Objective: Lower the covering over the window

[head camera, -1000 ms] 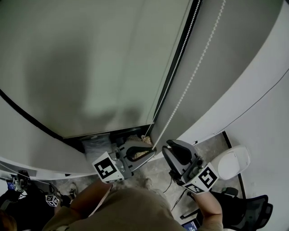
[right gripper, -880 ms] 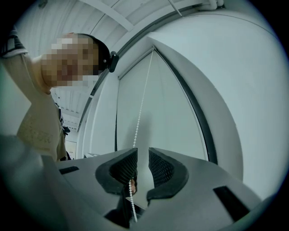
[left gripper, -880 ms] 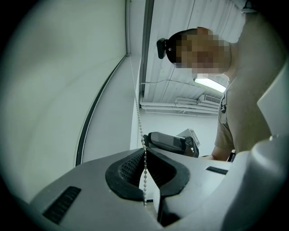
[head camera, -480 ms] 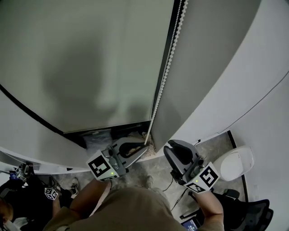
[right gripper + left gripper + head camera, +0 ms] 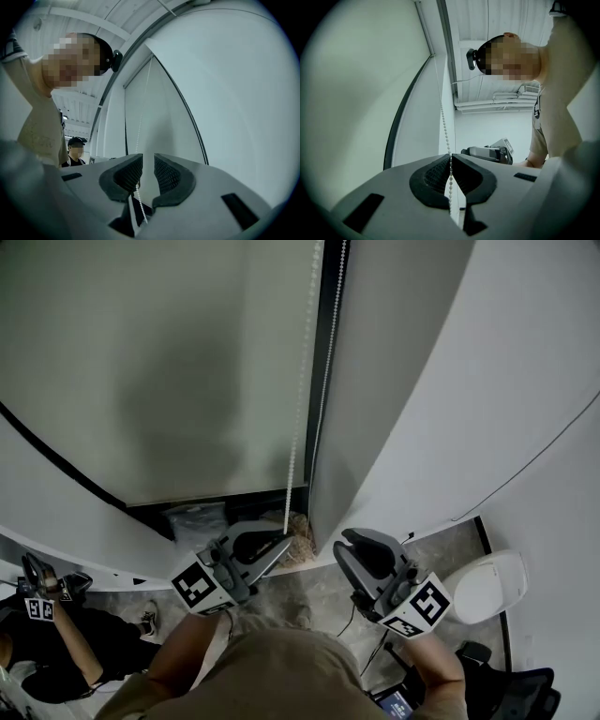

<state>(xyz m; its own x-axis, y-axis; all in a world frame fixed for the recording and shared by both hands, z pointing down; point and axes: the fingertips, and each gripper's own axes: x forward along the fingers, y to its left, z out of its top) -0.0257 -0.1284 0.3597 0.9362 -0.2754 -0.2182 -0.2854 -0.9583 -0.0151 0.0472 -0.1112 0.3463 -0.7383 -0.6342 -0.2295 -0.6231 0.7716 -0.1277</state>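
Left gripper [image 5: 277,547] is clamped tight on the bead chain [image 5: 292,427]. Its own view shows the two pads closed together with the beads running straight down the seam between them, at the chain's low end. The chain hangs at the right edge of the blind [image 5: 187,381], just beside the dark window frame [image 5: 319,381]. The blind covers most of the window, and only a low dark gap is left under its bottom edge. Right gripper [image 5: 349,545] sits near the left one, off to the right of the frame in front of the white wall [image 5: 487,381]. Its jaws are partway apart with nothing gripped (the beads in its view hang beyond its pads and are not pinched). Nothing stands between either gripper and the chain. A white rounded object [image 5: 487,582] lies on the floor at the wall's foot, well to the right. A second person [image 5: 66,652] in dark clothes is low on the left. Compared with a second ago, the chain then slanted off towards the top right of the head view, and now it rises almost straight up. The left gripper keeps its hold, the right one has hardly shifted, and that second person has come further into view.
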